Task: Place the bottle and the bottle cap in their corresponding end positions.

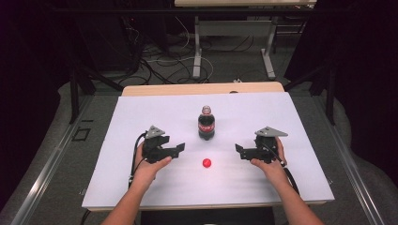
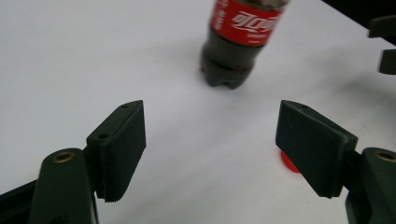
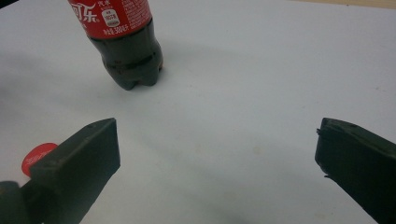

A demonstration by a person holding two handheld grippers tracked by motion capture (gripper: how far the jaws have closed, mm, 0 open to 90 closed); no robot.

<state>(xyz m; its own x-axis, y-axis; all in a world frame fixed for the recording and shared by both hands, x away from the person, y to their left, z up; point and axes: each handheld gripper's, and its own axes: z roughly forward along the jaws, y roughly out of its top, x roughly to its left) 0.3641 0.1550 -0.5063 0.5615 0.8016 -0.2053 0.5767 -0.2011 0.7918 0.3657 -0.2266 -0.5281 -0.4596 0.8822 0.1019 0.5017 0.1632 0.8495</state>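
While flanking the bottle (image 1: 206, 124), both hands level, left gripper (image 1: 179, 148) and right gripper (image 1: 239, 151) fingers parted, empty.

Bottle (image 2: 243, 37) top cut off in both gripper views; red cap (image 3: 37, 156) half hidden behind a jaw.

White counter (image 1: 141, 117) is seen with a wooden edge (image 1: 202, 88) exposed at the far side. Behind it, a grey floor is strewn with tangled cables (image 1: 159, 61). White legs of a second table (image 1: 197, 51) are seen farther back. Dark curtains are hung at both sides.
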